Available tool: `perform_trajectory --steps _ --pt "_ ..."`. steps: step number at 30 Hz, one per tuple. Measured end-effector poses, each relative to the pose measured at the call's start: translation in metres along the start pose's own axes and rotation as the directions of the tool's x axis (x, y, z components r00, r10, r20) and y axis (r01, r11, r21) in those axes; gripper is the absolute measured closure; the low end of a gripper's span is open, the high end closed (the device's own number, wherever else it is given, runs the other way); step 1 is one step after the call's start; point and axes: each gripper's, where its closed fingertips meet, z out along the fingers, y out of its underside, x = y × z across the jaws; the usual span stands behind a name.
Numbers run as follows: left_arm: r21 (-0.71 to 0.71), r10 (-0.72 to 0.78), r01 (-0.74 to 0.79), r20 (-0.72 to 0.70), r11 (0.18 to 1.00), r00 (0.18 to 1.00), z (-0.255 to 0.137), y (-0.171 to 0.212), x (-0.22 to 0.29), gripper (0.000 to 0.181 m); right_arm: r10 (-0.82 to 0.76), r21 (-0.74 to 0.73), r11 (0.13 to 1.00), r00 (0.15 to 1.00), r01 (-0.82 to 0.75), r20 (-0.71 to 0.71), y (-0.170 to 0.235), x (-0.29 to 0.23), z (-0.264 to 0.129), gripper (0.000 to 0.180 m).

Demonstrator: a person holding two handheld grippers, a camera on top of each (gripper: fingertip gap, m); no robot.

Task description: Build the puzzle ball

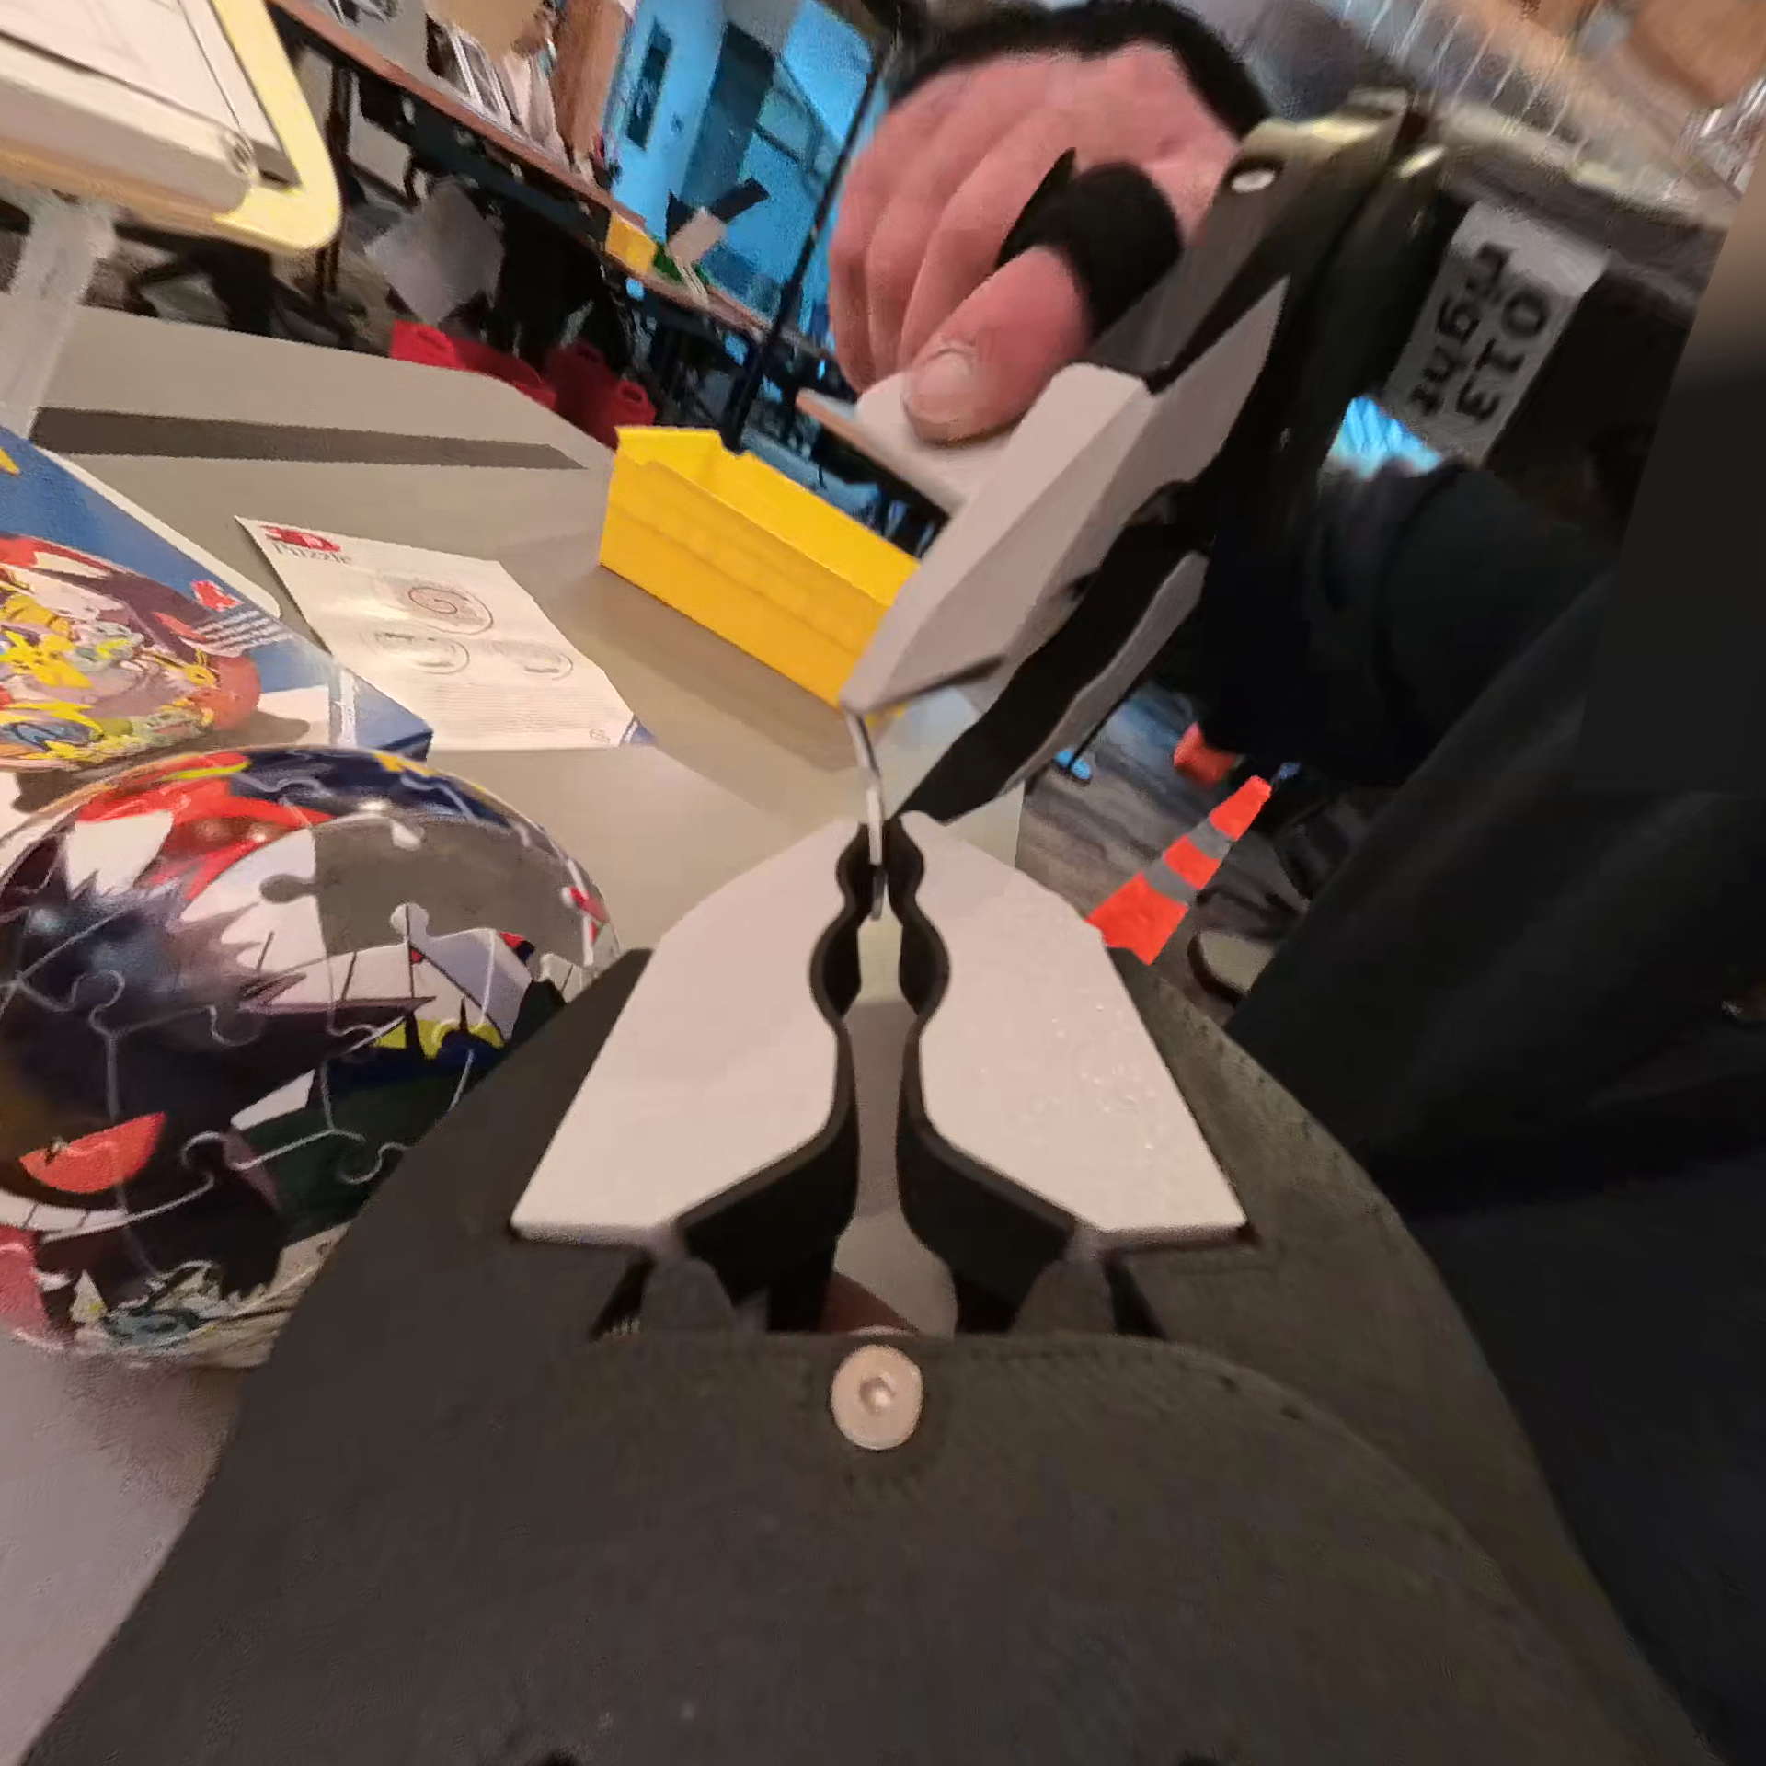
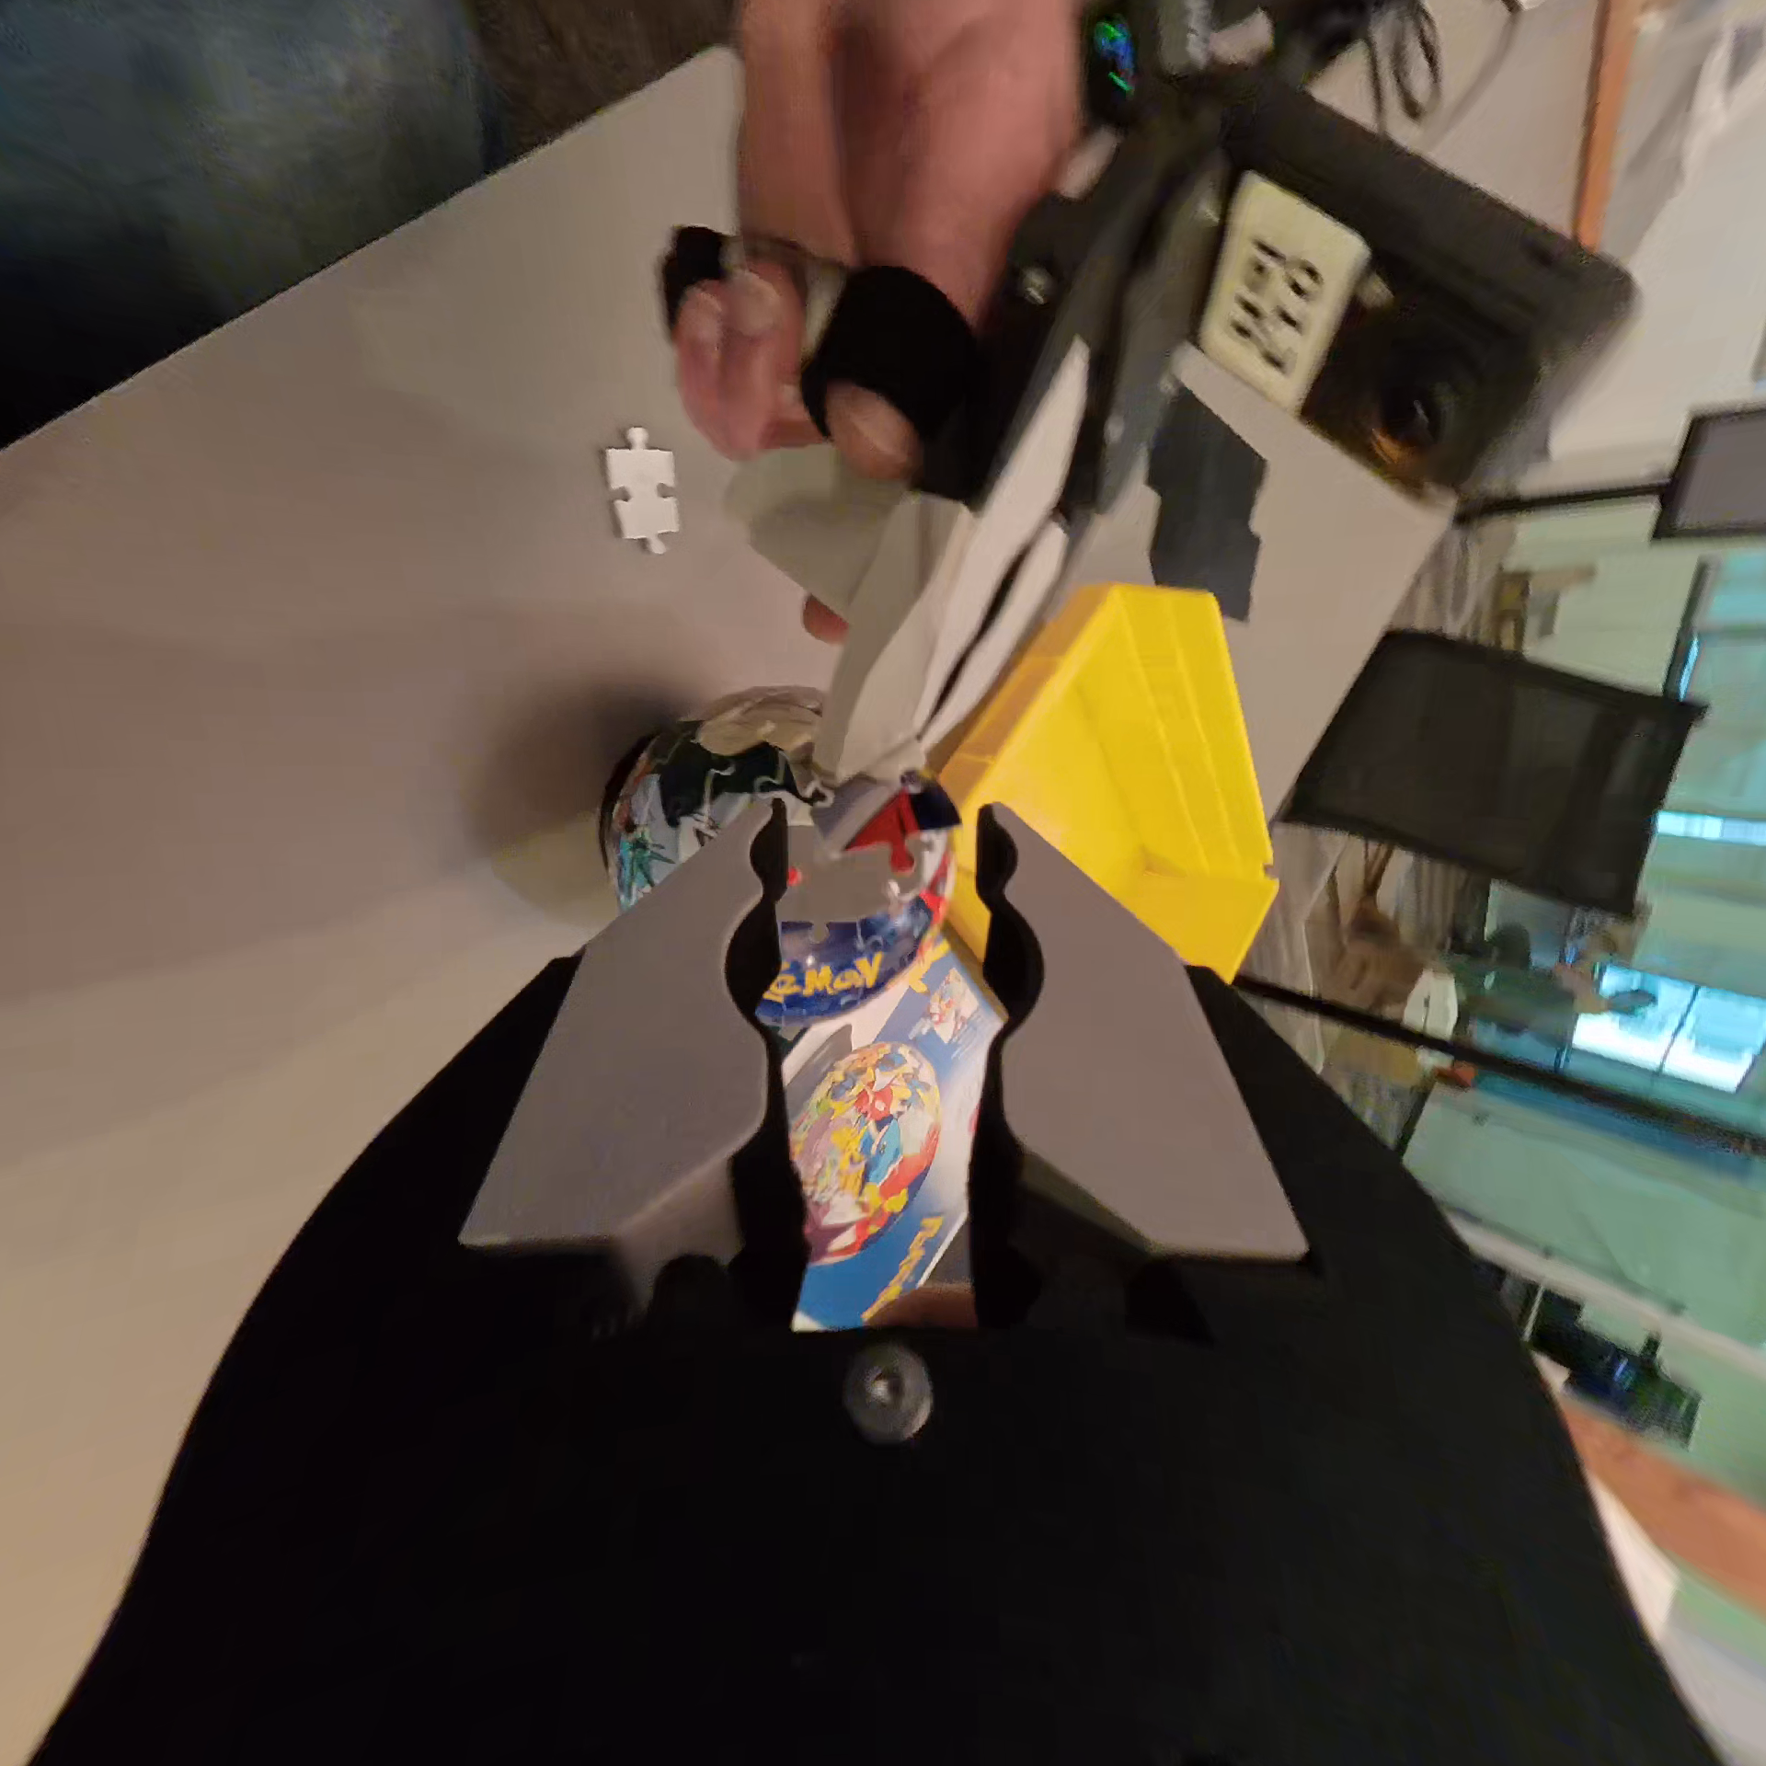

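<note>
Left wrist view shows the puzzle piece (image 1: 871, 788) only edge-on, a thin sliver clamped between the nearly closed fingers of the left gripper (image 1: 874, 846), so its picture side is hidden there. In the right wrist view the same piece shows red, blue and grey, held up in front of the puzzle ball (image 2: 702, 798). It sits between the tips of the right gripper (image 2: 879, 827), whose fingers stand apart on either side without clamping it. Whether either tip touches the piece is hard to tell through the motion blur.

The partly built ball rests on the desk (image 2: 287, 717); the left gripper and the piece cover much of its upper side. It carries yellow lettering on a blue band.

Just beside it lies the printed puzzle box (image 1: 96, 621), cut off by the frame edge, and a folded instruction sheet (image 1: 449, 640) with small diagrams and print too fine to read. A single loose piece (image 2: 642, 497) lies white side up, well apart. A yellow bin (image 1: 745, 554) stands near the far edge.
</note>
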Motion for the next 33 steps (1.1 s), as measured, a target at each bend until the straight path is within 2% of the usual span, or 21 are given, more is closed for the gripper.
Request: perform_trajectory --steps 2,4,6,8,10,11,15,19,21,25,28,31,33 --pt "0.101 -0.023 0.022 0.004 0.995 1.0 -0.004 -0.011 0.0 0.179 0.197 0.022 0.98 0.978 -0.196 -0.071 0.008 0.014 -0.006 0.149" --pt "0.215 -0.048 0.045 0.007 0.976 0.999 -0.01 -0.023 -0.001 0.179 0.492 0.128 0.867 0.867 -0.481 -0.075 0.014 0.021 -0.011 0.15" --pt "0.296 -0.051 0.047 0.004 0.954 0.999 -0.014 -0.03 0.0 0.179 0.742 0.222 0.645 0.668 -0.731 0.043 0.015 0.015 -0.01 0.149" --pt "0.354 -0.032 0.033 -0.008 0.934 0.999 -0.016 -0.036 0.002 0.179 0.875 0.318 0.406 0.464 -0.857 0.134 0.015 0.017 -0.01 0.156" --pt "0.367 -0.003 0.012 -0.024 0.93 1.0 -0.015 -0.039 0.007 0.179 0.914 0.393 0.186 0.306 -0.9 0.267 0.009 0.021 -0.012 0.159" --pt "0.366 0.015 -0.007 -0.02 0.931 1.0 -0.014 -0.039 0.009 0.179 0.919 0.404 0.113 0.251 -0.908 0.305 0.007 0.021 -0.01 0.161" --pt "0.393 0.046 -0.029 -0.033 0.919 0.998 -0.012 -0.04 0.015 0.178 0.882 0.432 -0.064 0.151 -0.9 0.446 -0.005 0.023 -0.008 0.173" --pt "0.412 0.046 -0.032 -0.024 0.911 0.999 -0.017 -0.04 0.013 0.179 0.818 0.466 -0.207 0.109 -0.86 0.565 -0.006 0.027 -0.023 0.162" --pt "0.407 0.04 -0.019 -0.045 0.913 0.998 -0.015 -0.038 0.015 0.179 0.813 0.476 -0.24 0.093 -0.846 0.575 -0.007 0.029 -0.025 0.162" --pt "0.391 0.053 -0.03 -0.049 0.92 0.997 -0.005 -0.033 0.019 0.179 0.829 0.491 -0.213 0.11 -0.844 0.549 -0.019 0.028 -0.019 0.176" --pt "0.382 0.048 -0.026 -0.048 0.924 0.998 -0.006 -0.032 0.018 0.176 0.821 0.481 -0.215 0.109 -0.85 0.561 -0.02 0.027 -0.019 0.18" --pt "0.332 0.089 -0.099 0.043 0.938 0.995 -0.01 -0.03 0.009 0.152 0.832 0.454 -0.149 0.137 -0.879 0.537 -0.011 0.027 -0.023 0.18" --pt "0.297 0.155 -0.176 0.094 0.938 0.983 -0.015 -0.036 0.007 0.155 0.819 0.362 -0.037 0.18 -0.931 0.545 -0.013 0.018 -0.021 0.18"
